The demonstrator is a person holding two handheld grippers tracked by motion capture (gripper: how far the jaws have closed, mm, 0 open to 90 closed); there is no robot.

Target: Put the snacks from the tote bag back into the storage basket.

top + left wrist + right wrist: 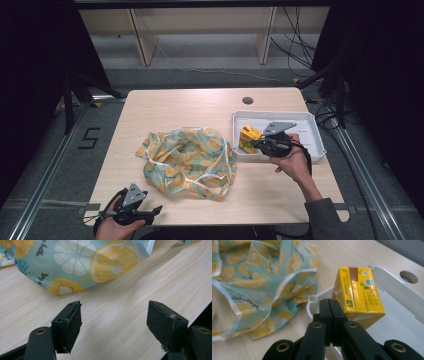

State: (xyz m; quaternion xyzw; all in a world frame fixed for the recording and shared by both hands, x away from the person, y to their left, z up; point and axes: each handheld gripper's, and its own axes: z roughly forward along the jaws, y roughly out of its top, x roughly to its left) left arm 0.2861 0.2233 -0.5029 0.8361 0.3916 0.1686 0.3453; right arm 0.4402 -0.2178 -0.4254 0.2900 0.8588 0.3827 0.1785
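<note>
Early going, by the look of it; yellow drink carton (pixel 358 296) standing in the near-left corner of the white plastic tray (pixel 310 125), not yet in the teal lemon-print fabric bag (pixel 187 160) lying crumpled and open on the wooden table (pixel 200 102) just left of the tray; right gripper (pixel 333 312) pressed against the carton's edge, jaws clenched together on nothing; left gripper (pixel 113 325) low over the near table edge, jaws released and wide; grasping and bagging still to come.

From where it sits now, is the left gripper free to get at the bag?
Probably yes. The left gripper has its jaws open over bare table, and the bag lies just ahead with nothing between them. The right gripper is off at the tray, out of the way.
</note>
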